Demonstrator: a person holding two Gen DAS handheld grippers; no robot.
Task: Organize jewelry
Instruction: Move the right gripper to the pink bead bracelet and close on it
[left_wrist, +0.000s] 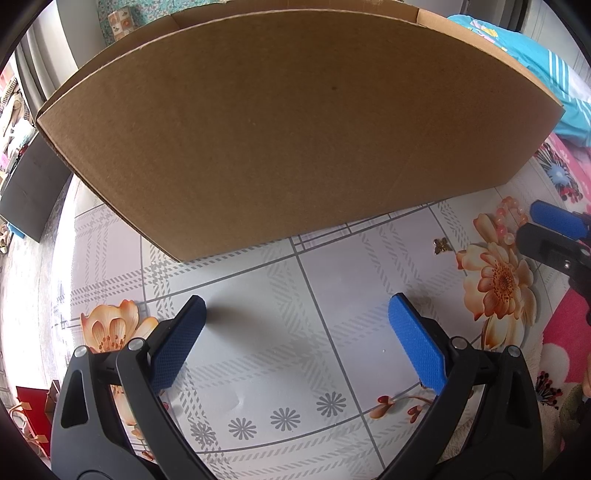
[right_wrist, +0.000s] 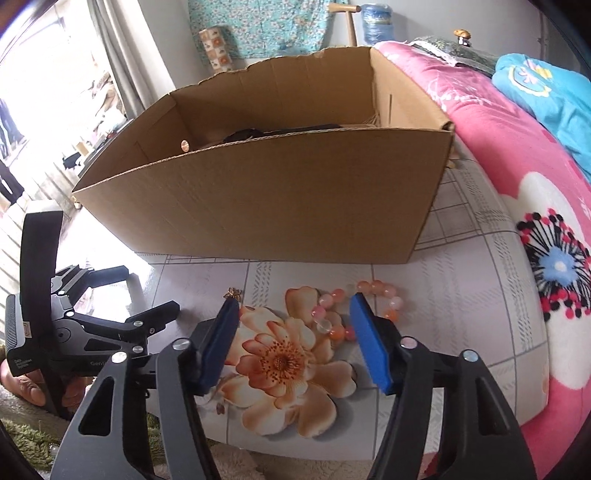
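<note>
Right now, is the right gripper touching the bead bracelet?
Cannot tell. In the right wrist view the right gripper is open, and its blue pad overlaps the bead bracelet, so no contact or gap shows.

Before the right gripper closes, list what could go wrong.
1. The bead bracelet lies partly beyond the right gripper, so closing may pinch a few beads and drag the rest.
2. The small gold butterfly charm beside the left finger could get knocked away.
3. The cardboard box has high walls to clear.

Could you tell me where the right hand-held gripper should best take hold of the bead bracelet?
Probably the near arc of the bracelet, from above: it lies flat in a loop on the table, just ahead of the open right hand-held gripper, so pads can straddle one strand.
</note>
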